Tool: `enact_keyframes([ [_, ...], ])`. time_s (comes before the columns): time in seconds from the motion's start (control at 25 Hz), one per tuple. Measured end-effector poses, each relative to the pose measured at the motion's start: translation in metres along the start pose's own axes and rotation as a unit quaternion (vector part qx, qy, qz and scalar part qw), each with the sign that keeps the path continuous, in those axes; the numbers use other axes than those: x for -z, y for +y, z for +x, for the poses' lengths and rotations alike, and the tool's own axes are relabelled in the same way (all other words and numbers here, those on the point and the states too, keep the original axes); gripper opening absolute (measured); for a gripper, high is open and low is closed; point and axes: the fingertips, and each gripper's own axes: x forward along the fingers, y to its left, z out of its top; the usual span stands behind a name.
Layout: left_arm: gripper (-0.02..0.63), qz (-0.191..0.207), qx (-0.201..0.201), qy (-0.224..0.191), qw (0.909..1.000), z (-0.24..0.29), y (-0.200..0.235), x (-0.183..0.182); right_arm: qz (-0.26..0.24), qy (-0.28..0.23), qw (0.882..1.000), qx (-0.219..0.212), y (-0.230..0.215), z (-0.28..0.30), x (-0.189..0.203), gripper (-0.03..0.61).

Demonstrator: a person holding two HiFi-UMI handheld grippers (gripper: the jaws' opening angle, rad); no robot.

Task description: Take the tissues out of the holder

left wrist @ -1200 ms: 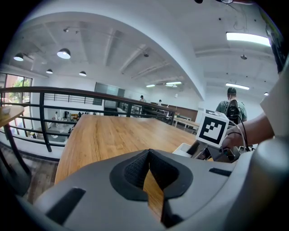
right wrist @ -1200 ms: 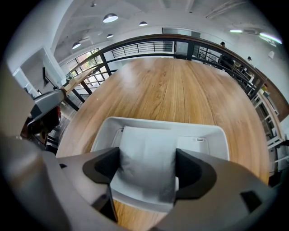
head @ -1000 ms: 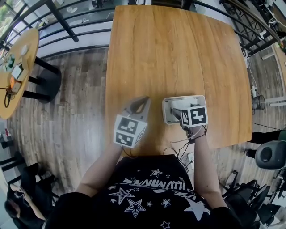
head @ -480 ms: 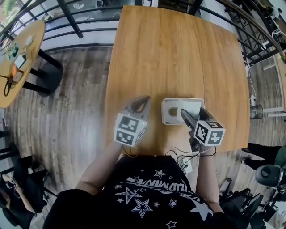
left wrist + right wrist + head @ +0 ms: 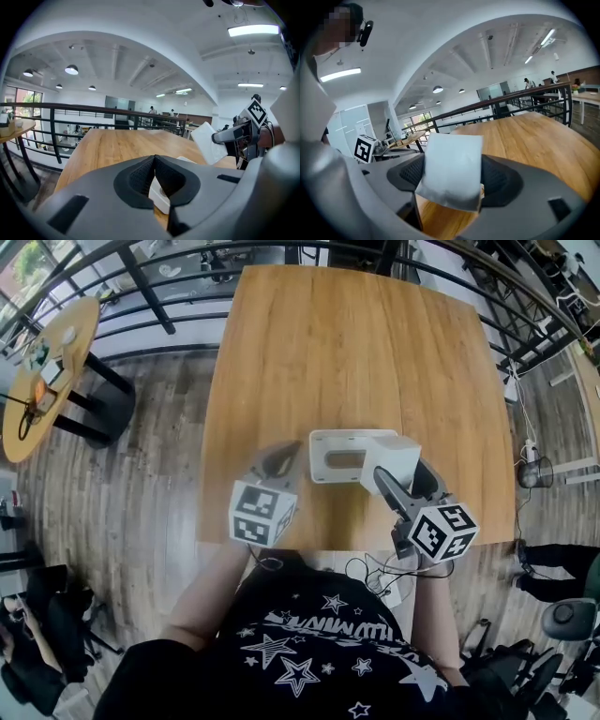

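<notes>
Wooden counter (image 5: 356,352), mid-frame: tissues (image 5: 396,457) out of holder (image 5: 339,456).
Right gripper (image 5: 404,480) pinches them; left gripper (image 5: 281,461), fingers pressed together, likely steadies holder.

My left gripper (image 5: 281,456) and right gripper (image 5: 401,474) are grey shells with dark ribbed pads (image 5: 138,178), each bearing a white cube (image 5: 258,514) of black square markers. Thin black cables (image 5: 367,568) hang below. My black T-shirt (image 5: 309,652) has white stars.

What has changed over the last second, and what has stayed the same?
The right gripper, shut on the tissue pack, has drawn it out of the holder, toward the person's right. The left gripper stays shut beside the holder, which remains on the table.
</notes>
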Motion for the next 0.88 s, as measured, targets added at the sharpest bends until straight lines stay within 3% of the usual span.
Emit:
enact_keyframes([
  [0.24, 0.011, 0.018, 0.001, -0.016, 0.9997, -0.017, -0.068, -0.001, -0.017, -0.028, 0.999, -0.017, -0.003, -0.056, 0.003, 0.371],
  [0.48, 0.011, 0.029, -0.024, -0.031, 0.9988, -0.049, -0.127, 0.003, -0.031, -0.062, 0.997, -0.038, -0.004, -0.125, 0.011, 0.37],
  [0.88, 0.011, 0.044, -0.049, -0.06, 0.996, -0.133, -0.223, 0.011, 0.016, -0.088, 0.991, -0.099, 0.026, -0.226, 0.045, 0.37],
])
